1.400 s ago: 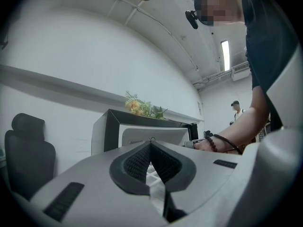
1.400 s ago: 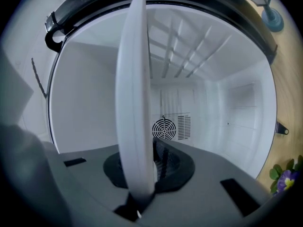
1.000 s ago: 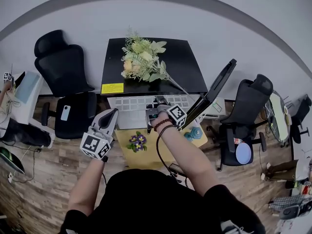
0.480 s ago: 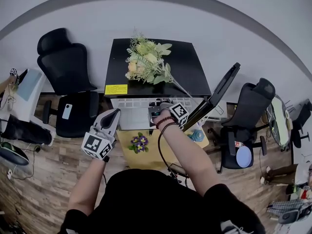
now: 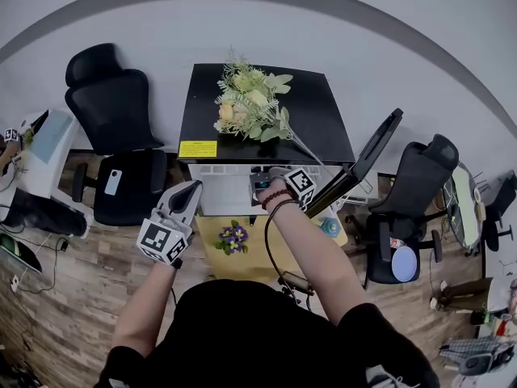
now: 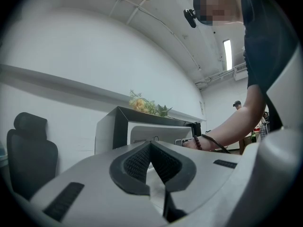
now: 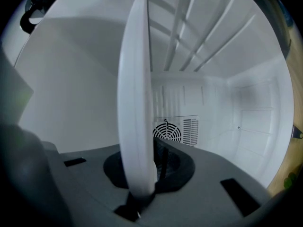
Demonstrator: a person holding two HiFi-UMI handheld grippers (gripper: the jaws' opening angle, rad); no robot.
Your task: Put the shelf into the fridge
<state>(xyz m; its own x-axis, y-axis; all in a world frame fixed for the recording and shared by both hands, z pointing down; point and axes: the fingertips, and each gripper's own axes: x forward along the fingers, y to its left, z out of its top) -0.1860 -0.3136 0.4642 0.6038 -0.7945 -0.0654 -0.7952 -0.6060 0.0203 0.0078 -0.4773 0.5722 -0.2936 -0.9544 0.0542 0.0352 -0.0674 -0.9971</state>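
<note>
Gripping the shelf [image 7: 135,103], our right gripper [image 7: 144,176] has its fingers [image 7: 176,167] clamped on the near edge of that white panel. The panel stands edge-on between them and runs straight ahead of them into the fridge [image 7: 246,117]. Our left gripper [image 6: 151,145] holds nothing: its fingers [image 6: 135,163] are pressed together tip to tip. It hovers to the left of the right fingers, outside the fridge and a little nearer to us, pointing toward the open front. Below and between the two pairs of fingers we see a small bunch of purple flowers [image 5: 233,234] lying on a yellow surface [image 5: 258,257]. Ahead of the right fingers the white inner walls of the fridge close round the shelf, one wall marked with moulded ribs. At the back, just beside the shelf's far end, sits a round fan grille [image 7: 166,132]. To the right of the right fingers the fridge door [image 5: 371,156] stands swung open. Beyond both pairs of fingers, on the black top of the fridge, lies a pale bouquet [image 5: 250,107]. Well off to the left of the left fingers stands a black office chair [image 5: 113,103], and we make out another one past the open door.
</note>
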